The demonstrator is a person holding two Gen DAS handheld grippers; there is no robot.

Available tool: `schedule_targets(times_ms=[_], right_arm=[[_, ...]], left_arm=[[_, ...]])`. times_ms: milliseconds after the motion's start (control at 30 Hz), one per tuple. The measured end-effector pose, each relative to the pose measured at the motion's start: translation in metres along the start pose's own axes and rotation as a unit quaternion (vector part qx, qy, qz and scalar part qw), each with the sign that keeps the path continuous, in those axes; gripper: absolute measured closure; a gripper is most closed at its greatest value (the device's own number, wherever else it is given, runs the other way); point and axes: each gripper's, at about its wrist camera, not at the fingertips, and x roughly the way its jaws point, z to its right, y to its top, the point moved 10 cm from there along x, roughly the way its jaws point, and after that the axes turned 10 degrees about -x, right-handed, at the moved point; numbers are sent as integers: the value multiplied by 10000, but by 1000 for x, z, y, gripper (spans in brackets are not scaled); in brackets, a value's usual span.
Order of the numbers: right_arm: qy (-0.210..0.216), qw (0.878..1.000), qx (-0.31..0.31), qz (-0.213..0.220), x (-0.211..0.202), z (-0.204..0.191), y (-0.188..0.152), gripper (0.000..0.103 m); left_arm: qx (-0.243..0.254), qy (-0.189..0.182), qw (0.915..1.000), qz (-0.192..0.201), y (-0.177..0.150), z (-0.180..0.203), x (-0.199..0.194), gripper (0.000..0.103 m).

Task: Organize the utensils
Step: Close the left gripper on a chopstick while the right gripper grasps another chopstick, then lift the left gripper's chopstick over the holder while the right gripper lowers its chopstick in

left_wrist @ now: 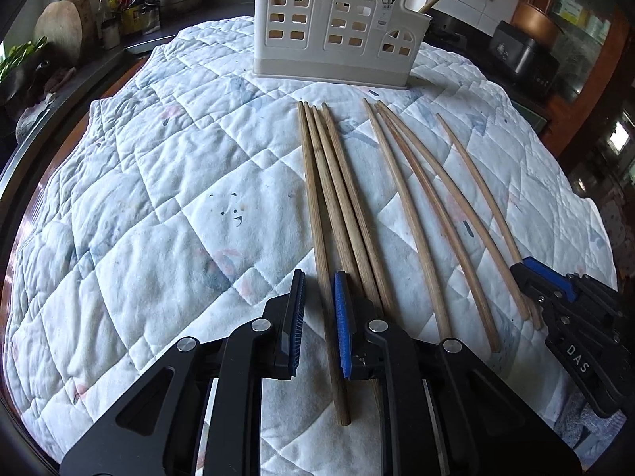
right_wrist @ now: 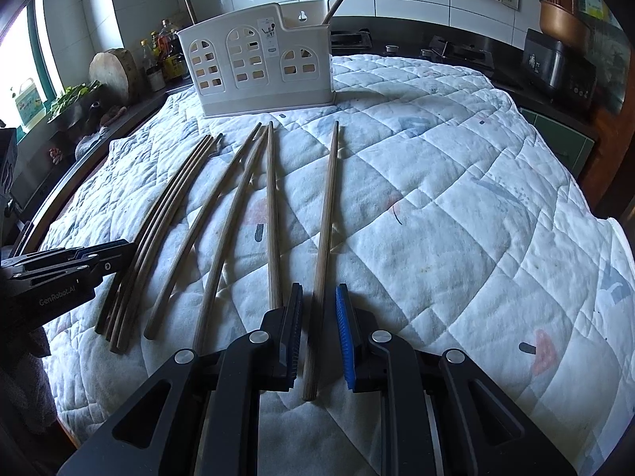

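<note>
Several wooden chopsticks lie side by side on a white quilted cloth (left_wrist: 158, 198). A cream utensil holder (left_wrist: 337, 27) with arched cut-outs stands upright at the far end, also in the right wrist view (right_wrist: 254, 67), with one chopstick standing in it. My left gripper (left_wrist: 319, 289) is open, its jaws astride the leftmost chopstick (left_wrist: 317, 238) near its close end. My right gripper (right_wrist: 319, 297) is open, its jaws astride the rightmost chopstick (right_wrist: 327, 218). Neither chopstick is clamped. Each gripper shows in the other's view: the right (left_wrist: 563, 301), the left (right_wrist: 71, 265).
The cloth covers a round table with a dark rim (left_wrist: 24, 182). Behind it runs a dark counter with bottles (left_wrist: 127, 4), a round wooden block (left_wrist: 65, 27), greens, a stove (right_wrist: 460, 53) and a dark appliance (right_wrist: 555, 67).
</note>
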Motion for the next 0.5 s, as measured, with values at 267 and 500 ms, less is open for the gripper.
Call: schedule_targets(times_ms=[267,500], right_arm=[[-34,10000,23,43,-1,0,0,88],[-312,9994,-158,51,1,-2,0,94]], left_arm=[[35,-144,9999,56,-1,-2,-3,95],[190,-266,9994,104,-3,-1,-3,94]])
